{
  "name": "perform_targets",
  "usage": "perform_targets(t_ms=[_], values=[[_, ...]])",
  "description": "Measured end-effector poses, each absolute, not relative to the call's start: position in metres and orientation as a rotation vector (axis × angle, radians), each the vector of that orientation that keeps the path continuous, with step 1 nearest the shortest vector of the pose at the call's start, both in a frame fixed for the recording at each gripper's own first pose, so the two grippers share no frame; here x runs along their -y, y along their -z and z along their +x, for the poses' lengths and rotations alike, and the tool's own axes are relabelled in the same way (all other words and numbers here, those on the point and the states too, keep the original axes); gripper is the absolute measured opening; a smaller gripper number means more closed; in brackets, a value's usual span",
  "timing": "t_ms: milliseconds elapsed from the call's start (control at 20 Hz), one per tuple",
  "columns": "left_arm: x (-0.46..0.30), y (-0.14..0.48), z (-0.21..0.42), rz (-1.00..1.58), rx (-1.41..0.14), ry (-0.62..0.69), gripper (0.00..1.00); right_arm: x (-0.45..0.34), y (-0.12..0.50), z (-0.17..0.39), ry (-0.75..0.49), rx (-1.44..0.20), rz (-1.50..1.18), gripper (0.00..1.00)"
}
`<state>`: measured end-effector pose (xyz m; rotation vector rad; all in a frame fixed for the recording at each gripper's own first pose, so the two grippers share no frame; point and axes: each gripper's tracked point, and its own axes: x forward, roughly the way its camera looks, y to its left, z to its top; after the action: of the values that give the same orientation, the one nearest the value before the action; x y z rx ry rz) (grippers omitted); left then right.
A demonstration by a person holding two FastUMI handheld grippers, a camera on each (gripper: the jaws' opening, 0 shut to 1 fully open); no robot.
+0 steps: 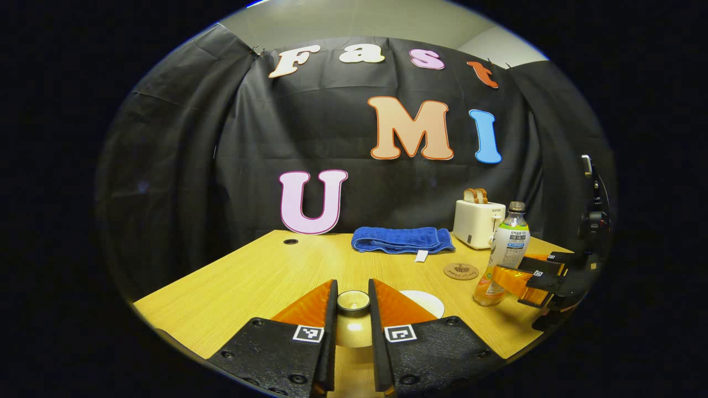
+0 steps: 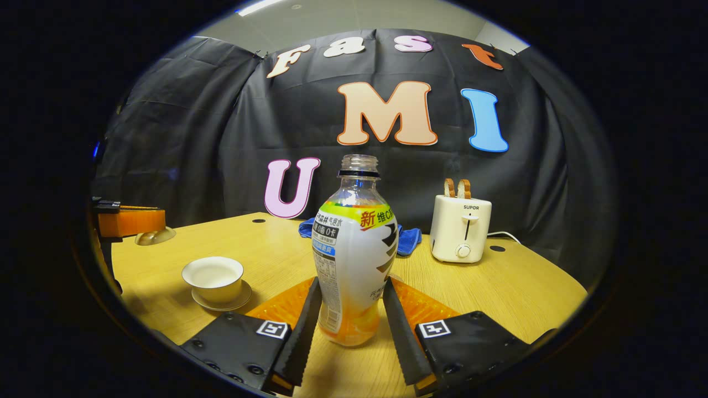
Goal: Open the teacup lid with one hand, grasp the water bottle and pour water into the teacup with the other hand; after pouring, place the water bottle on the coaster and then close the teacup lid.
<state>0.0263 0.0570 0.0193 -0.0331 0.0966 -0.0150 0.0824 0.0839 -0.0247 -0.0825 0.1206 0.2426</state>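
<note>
The left gripper view shows the left gripper (image 1: 353, 309) clamped on the teacup lid (image 1: 353, 302), with the coaster (image 1: 461, 271) beyond. The right gripper view shows the right gripper (image 2: 350, 309) grasping the water bottle (image 2: 354, 254) and the uncovered teacup (image 2: 213, 278) on the table (image 2: 514, 287).

On my desk (image 2: 514, 287): water bottle (image 2: 354, 249) upright, near centre, between my right gripper's (image 2: 349, 309) fingers. Teacup (image 2: 213, 278) on its saucer (image 2: 221, 303), to the bottle's left. Towel (image 1: 401, 239) at the far edge; toaster (image 2: 461, 228) right of it; coaster (image 1: 461, 271) in front of the toaster.
</note>
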Motion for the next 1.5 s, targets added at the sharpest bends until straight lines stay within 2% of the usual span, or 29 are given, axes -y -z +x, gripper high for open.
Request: perform_targets(t_ms=[50,100,300,600,900,1500], values=[[-0.057,-0.018,0.024,-0.036,-0.099,0.014,0.25,-0.085,0.026,0.083,-0.247,-0.129,-0.072,0.60],[-0.059,-0.017,0.024,-0.038,-0.099,0.012,0.25,-0.087,0.028,0.082,-0.252,-0.137,-0.057,0.60],[-0.063,-0.018,0.022,-0.032,-0.093,0.006,0.25,-0.089,0.021,0.079,-0.253,-0.119,-0.047,0.60],[-0.072,-0.022,0.020,-0.053,-0.082,-0.001,0.25,-0.091,0.000,0.081,-0.256,-0.060,-0.219,0.60],[-0.092,-0.020,0.018,-0.064,-0.091,-0.022,0.25,-0.100,-0.010,0.085,-0.254,0.006,-0.481,0.60],[-0.119,-0.022,0.016,-0.080,-0.066,-0.038,0.25,-0.126,0.009,0.085,-0.272,0.105,-0.978,0.60]])
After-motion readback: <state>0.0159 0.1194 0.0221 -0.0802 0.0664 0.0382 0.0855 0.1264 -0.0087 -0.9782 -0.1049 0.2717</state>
